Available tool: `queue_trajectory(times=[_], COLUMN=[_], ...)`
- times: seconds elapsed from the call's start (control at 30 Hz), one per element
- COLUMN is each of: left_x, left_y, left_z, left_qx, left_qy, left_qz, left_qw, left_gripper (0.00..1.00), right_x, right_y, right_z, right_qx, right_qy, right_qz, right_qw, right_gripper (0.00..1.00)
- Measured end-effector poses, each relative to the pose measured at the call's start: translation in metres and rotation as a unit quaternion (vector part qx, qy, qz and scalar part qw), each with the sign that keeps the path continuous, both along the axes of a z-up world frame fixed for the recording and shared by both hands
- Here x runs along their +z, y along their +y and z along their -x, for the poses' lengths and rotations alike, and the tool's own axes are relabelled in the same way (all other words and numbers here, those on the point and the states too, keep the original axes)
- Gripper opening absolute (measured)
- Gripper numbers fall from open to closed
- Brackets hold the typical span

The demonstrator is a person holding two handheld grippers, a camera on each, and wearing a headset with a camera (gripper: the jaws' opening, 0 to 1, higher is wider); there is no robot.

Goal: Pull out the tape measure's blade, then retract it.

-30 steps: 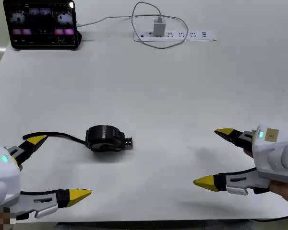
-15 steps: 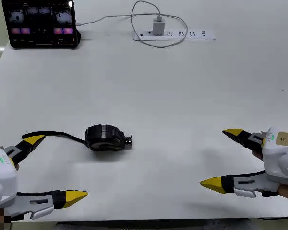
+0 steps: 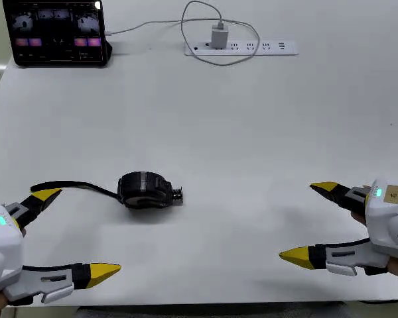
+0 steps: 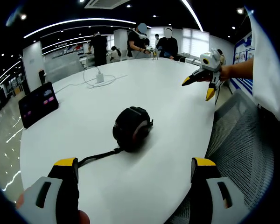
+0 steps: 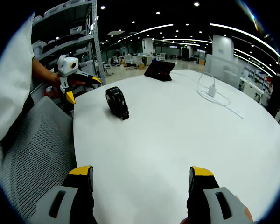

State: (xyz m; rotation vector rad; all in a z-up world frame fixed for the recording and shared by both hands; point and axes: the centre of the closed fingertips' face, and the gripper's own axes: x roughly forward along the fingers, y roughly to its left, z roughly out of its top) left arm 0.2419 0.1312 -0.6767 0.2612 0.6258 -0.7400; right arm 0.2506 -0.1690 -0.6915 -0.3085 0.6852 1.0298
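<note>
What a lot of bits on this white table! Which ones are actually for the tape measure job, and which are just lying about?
For the job:
- tape measure
- left gripper, jaws open
- right gripper, jaws open

Lying about:
- tablet
- power strip
- charger, plugged into the strip

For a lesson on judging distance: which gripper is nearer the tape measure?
Left. The left gripper is open just left of the tape measure and nearer the person; the right gripper is open far off to its right.
</note>
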Motion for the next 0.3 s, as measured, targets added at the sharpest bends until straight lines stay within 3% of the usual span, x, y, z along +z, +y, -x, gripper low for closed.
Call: queue_trajectory(times=[0.3], left_x=[-0.0008], left_y=[-0.0009], left_z=[0.0009], left_qx=[-0.004], left_qy=[0.002], left_qz=[0.001], left_qw=[1.0], left_gripper=[0.99], right_x=[-0.001], right_y=[-0.0004], right_z=[0.0022], right_qx=[0.0], right_qy=[0.003], right_qz=[0.001], right_qw=[1.0], right_gripper=[0.82])
